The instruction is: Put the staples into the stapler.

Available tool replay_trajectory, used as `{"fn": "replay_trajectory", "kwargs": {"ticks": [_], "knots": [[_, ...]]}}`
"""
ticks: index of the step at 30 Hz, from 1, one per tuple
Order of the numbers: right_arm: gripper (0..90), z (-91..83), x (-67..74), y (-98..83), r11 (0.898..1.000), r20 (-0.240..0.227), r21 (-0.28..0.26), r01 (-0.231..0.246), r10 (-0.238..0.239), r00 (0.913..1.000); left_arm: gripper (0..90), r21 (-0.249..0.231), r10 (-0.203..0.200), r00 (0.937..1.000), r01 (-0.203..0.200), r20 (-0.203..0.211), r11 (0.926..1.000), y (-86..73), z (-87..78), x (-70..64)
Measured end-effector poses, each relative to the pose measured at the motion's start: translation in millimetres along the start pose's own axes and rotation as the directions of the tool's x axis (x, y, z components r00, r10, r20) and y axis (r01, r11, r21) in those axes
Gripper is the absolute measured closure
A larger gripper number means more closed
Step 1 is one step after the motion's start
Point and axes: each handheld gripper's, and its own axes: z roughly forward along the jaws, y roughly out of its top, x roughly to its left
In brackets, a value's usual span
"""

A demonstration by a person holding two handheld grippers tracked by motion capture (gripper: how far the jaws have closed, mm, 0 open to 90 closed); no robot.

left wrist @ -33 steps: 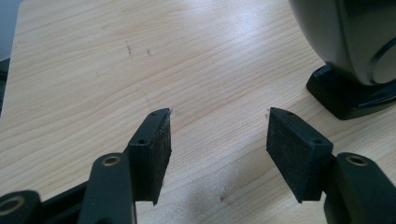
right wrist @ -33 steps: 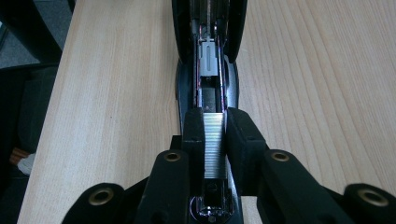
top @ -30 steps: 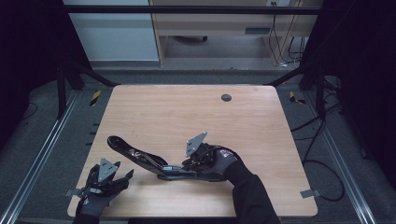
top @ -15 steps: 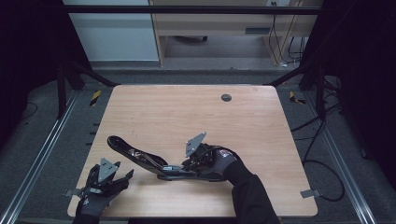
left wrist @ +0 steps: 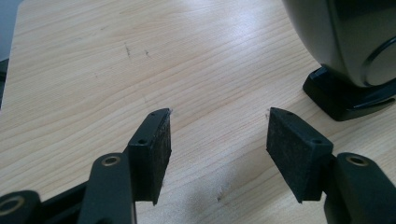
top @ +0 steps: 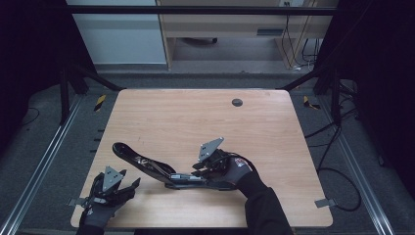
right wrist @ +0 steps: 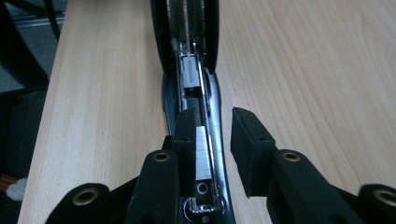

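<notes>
Pale wood table [top: 195, 122] stood on a dark floor, with a grey cabinet and a desk behind it. On the near half lay an opened black stapler [top: 156, 169], its top arm swung back toward the left so the long magazine channel [right wrist: 192, 70] faced up. Inside that channel sat a grey pusher block [right wrist: 189, 72] between the metal rails, and nearer the camera a bright strip that may have been staples, though the right gripper view was too dim to be sure. The right gripper [right wrist: 212, 140] straddled the stapler's right end; its jaws had just been opening, with the channel between them and the right pad clear of it. The left gripper [left wrist: 217, 144] hung over bare wood at the near left corner, jaws moderately apart and holding nothing, the stapler's rounded end just beside it.
</notes>
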Motion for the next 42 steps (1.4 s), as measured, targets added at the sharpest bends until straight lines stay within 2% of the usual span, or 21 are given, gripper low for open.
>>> {"fn": "replay_trajectory", "kwargs": {"ticks": [3, 9, 11, 13, 17, 21, 24, 27, 29, 30, 35, 37, 39, 41, 42], "knots": [[71.2, -6.1, 2.0, -0.3, 1.000, 0.033, -0.011, -0.027, 0.028, 0.9991, 39.6, -0.010, -0.012, 0.9999, 0.012, 0.004, 0.9999, 0.3, -1.8, 0.0], [69.5, -20.9, 6.1, -3.5, 0.997, 0.111, -0.032, -0.076, 0.079, 0.9907, 39.4, -0.030, -0.022, 0.9996, 0.023, 0.014, 0.9993, 1.4, -5.7, 0.1], [68.1, -26.8, 7.6, -7.8, 0.993, 0.130, -0.052, -0.107, 0.113, 0.9850, 39.4, -0.037, -0.025, 0.9996, 0.026, 0.017, 0.9990, 1.9, -7.0, -0.3], [66.8, -31.8, 7.9, -12.2, 0.990, 0.170, -0.051, -0.132, 0.139, 0.9755, 39.4, -0.045, -0.028, 0.9994, 0.029, 0.021, 0.9986, 2.6, -8.3, -0.8], [66.4, -43.1, 8.3, -22.7, 0.978, 0.208, -0.088, -0.187, 0.202, 0.9571, 39.2, -0.057, -0.029, 0.9991, 0.030, 0.030, 0.9979, 3.7, -10.4, -2.3], [64.9, -52.5, 8.9, -34.7, 0.964, 0.275, -0.114, -0.239, 0.262, 0.9250, 38.9, -0.066, -0.029, 0.9989, 0.031, 0.038, 0.9973, 4.7, -12.3, -3.5], [64.2, -59.0, 9.2, -44.1, 0.946, 0.306, -0.161, -0.283, 0.320, 0.8967, 38.7, -0.075, -0.032, 0.9986, 0.035, 0.043, 0.9965, 5.4, -13.2, -4.0], [63.4, -65.0, 11.1, -53.1, 0.934, 0.335, -0.188, -0.303, 0.351, 0.8743, 38.6, -0.086, -0.040, 0.9976, 0.045, 0.057, 0.9953, 6.2, -14.6, -4.7], [62.9, -69.3, 13.0, -59.6, 0.922, 0.345, -0.219, -0.320, 0.380, 0.8585, 38.4, -0.090, -0.040, 0.9972, 0.046, 0.063, 0.9948, 6.7, -15.3, -4.9], [62.7, -71.3, 13.7, -62.7, 0.917, 0.356, -0.228, -0.326, 0.390, 0.8492, 38.4, -0.093, -0.043, 0.9969, 0.049, 0.066, 0.9944, 6.9, -15.6, -5.4], [62.3, -78.5, 16.7, -79.2, 0.882, 0.399, -0.286, -0.375, 0.466, 0.7900, 37.8, -0.101, -0.043, 0.9965, 0.050, 0.072, 0.9936, 7.9, -17.7, -6.2], [62.0, -80.2, 17.7, -84.3, 0.875, 0.404, -0.290, -0.387, 0.478, 0.7798, 37.5, -0.106, -0.046, 0.9959, 0.054, 0.077, 0.9929, 8.3, -18.4, -6.6], [62.0, -81.7, 19.5, -89.8, 0.873, 0.404, -0.291, -0.392, 0.484, 0.7765, 37.3, -0.108, -0.048, 0.9956, 0.057, 0.081, 0.9925, 8.6, -18.9, -6.7], [62.1, -82.5, 21.1, -93.2, 0.864, 0.406, -0.297, -0.406, 0.499, 0.7657, 36.8, -0.107, -0.049, 0.9953, 0.058, 0.083, 0.9925, 8.7, -19.1, -6.8], [62.0, -83.0, 21.7, -95.0, 0.863, 0.405, -0.300, -0.407, 0.502, 0.7645, 36.7, -0.107, -0.049, 0.9952, 0.058, 0.085, 0.9926, 8.7, -19.4, -7.0]]}}
